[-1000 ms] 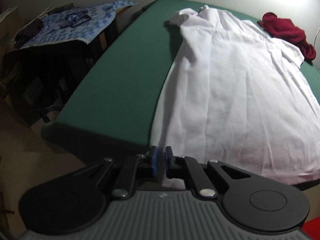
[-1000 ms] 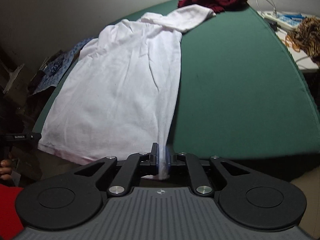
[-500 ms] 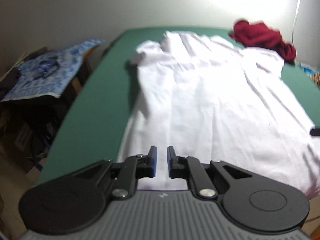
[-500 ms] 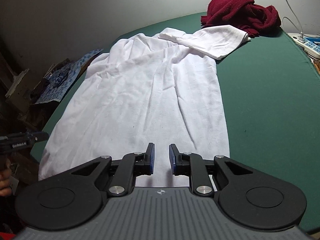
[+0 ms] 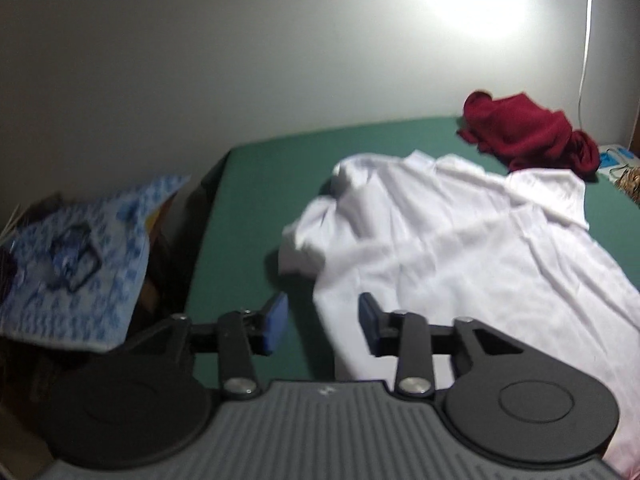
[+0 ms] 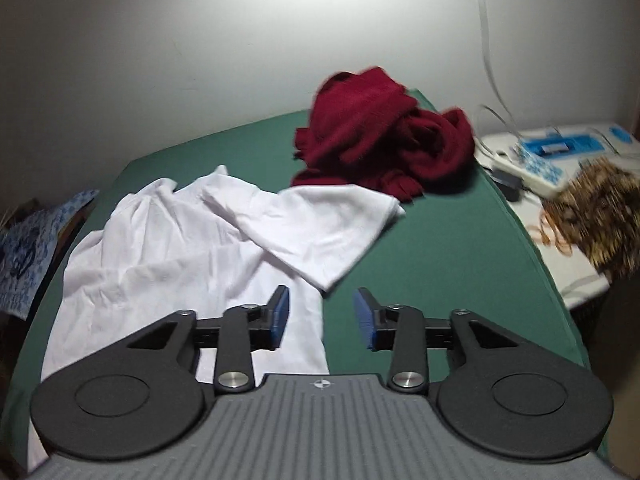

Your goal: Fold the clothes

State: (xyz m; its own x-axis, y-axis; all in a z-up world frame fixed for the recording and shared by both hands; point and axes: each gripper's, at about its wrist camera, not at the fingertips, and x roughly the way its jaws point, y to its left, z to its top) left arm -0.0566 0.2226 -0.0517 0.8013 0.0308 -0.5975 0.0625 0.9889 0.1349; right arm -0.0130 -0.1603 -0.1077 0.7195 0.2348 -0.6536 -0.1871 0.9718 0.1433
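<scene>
The right gripper (image 6: 320,316), jaws opening and empty, hangs over the white shirt (image 6: 168,248).

You are working with two matching tools. Your left gripper (image 5: 322,320) is showing black linkage arms, silver pivot screws, two round black discs at four and eight o'clock, blue fingers (image 5: 274,322), and a ribbed grey body at six. Your right gripper (image 6: 322,316) is showing the same build, with a small crosshair mark on its grey body.
</scene>
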